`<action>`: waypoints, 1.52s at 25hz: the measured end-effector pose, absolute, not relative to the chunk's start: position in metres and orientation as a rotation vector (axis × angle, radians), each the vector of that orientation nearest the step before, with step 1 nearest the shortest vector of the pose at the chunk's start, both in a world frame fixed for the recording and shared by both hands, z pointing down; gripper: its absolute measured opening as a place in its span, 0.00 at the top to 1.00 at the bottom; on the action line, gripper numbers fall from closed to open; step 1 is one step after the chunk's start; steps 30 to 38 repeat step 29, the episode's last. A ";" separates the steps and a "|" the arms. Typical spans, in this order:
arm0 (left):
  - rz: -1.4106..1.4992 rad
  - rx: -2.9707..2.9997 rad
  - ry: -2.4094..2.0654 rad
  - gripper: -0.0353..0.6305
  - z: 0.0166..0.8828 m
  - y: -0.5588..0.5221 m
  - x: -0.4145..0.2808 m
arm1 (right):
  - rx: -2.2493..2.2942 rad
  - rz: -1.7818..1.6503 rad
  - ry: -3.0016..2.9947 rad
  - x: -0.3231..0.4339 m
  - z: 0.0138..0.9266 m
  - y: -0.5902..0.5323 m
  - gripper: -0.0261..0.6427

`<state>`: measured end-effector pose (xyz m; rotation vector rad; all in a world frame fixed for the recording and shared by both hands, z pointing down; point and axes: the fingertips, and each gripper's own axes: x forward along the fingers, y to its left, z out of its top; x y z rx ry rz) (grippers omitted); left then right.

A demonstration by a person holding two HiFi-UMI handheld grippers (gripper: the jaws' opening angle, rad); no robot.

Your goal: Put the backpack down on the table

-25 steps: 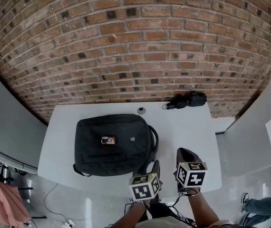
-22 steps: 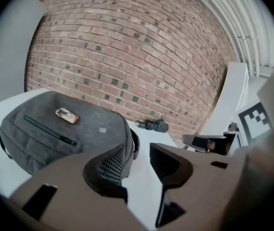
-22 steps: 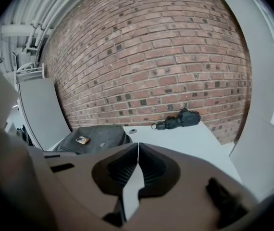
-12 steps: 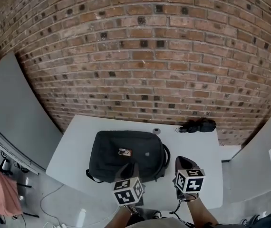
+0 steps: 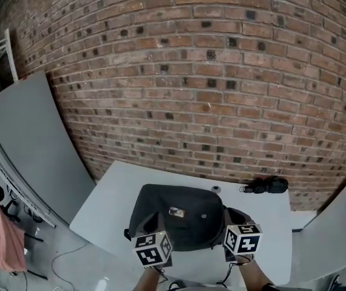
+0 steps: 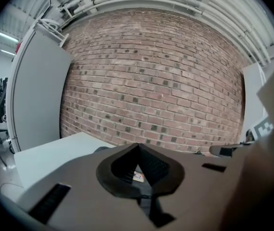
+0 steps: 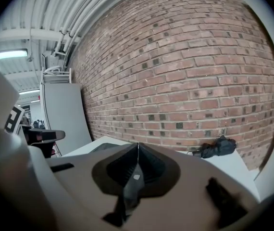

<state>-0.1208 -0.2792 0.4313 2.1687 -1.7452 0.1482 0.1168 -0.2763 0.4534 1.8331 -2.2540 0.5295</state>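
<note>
**Lying flat: backpack near the front edge**

The backpack (image 5: 179, 220) is laid flat on the white table (image 5: 112, 193), near its front edge; bare tabletop is left beside it on the left and behind. On the left gripper (image 6: 138, 146) the jaws have just been closed tip to tip, nothing between; the right gripper (image 7: 138, 144) is likewise held shut and empty. A dark bundle (image 5: 269, 185) and a small round object (image 5: 215, 189) are set by the far edge, under the brick wall (image 5: 191, 90).

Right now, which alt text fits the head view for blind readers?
A black fabric backpack lies flat on a white rectangular table before a brick wall. The left tool, jaws just closed empty, and the shut right tool hover near it.
</note>
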 end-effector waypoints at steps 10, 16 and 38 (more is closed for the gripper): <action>0.159 2.167 -1.777 0.93 0.425 -0.290 -0.141 | 1.849 0.448 -2.269 0.097 0.436 -0.290 0.92; 0.199 2.164 -1.757 0.93 0.433 -0.296 -0.145 | 1.862 0.485 -2.254 0.093 0.443 -0.292 0.92; 0.257 2.145 -1.689 0.93 0.463 -0.301 -0.137 | 1.889 0.492 -2.223 0.103 0.450 -0.297 0.92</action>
